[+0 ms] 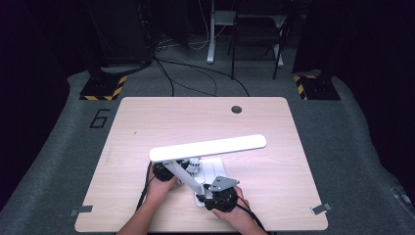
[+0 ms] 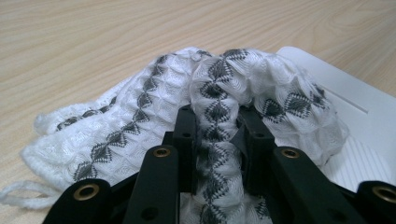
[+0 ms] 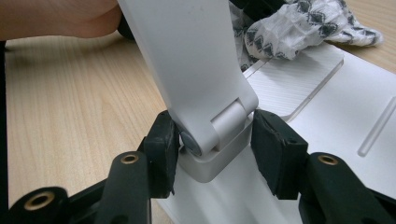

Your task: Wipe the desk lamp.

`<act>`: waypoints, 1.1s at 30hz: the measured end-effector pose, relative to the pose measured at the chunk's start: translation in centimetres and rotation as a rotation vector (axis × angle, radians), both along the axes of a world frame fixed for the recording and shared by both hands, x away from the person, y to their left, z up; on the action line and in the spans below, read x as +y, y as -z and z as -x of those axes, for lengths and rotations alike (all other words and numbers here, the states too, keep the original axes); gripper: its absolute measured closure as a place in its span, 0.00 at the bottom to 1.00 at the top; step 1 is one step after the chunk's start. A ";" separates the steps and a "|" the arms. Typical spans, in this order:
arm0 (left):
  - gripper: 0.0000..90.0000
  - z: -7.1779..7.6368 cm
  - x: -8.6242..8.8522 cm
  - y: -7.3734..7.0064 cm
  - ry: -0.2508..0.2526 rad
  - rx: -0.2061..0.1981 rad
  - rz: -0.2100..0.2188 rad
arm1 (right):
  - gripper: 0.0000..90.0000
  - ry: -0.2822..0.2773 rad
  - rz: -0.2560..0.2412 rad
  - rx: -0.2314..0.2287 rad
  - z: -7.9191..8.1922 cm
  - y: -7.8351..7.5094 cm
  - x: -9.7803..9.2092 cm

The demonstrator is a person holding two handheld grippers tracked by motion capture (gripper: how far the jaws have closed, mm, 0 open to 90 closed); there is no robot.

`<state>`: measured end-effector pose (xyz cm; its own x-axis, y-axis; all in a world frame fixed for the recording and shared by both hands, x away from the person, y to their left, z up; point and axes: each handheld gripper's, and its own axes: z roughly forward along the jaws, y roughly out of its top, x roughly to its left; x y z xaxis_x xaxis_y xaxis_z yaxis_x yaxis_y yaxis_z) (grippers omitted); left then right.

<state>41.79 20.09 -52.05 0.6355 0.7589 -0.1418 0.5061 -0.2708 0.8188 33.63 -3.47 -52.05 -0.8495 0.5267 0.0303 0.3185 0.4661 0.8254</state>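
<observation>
left gripper point(image 2: 217, 140) clamped on a fold of the white cloth with grey diamond pattern point(image 2: 154, 116), bunched at about 10 o'clock from the desk lamp base point(image 3: 336, 107) (likely for wiping the lamp). right gripper point(image 3: 212, 154) closed around the hinge point(image 3: 219, 133) at the foot of the lamp arm point(image 1: 183, 177), jaws either side, apparently to steady the lamp. lit lamp head point(image 1: 208, 147) stretched over the wooden table point(image 1: 147, 117), toward 2 o'clock.

White desk lamp point(image 1: 208, 147), arm hinged upright from flat base, head lit; white cloth point(image 2: 154, 107) with grey diamond pattern crumpled beside base.
</observation>
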 end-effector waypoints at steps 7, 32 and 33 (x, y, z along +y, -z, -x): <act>0.81 0.5 0.0 -0.1 0.034 -0.002 -0.021 | 0.58 0.005 0.000 -0.003 0.0 0.0 0.1; 0.82 3.2 -0.1 -0.2 0.136 0.024 -0.032 | 0.58 0.011 -0.002 -0.002 0.1 0.0 0.1; 0.82 3.3 -0.1 -0.2 0.143 0.022 -0.033 | 0.58 0.012 -0.003 -0.003 0.1 0.0 0.1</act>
<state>38.49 19.96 -51.87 0.7348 0.6651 -0.1329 0.4778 -0.3686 0.7974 33.53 -3.34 -52.08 -0.8434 0.5365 0.0292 0.3212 0.4599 0.8278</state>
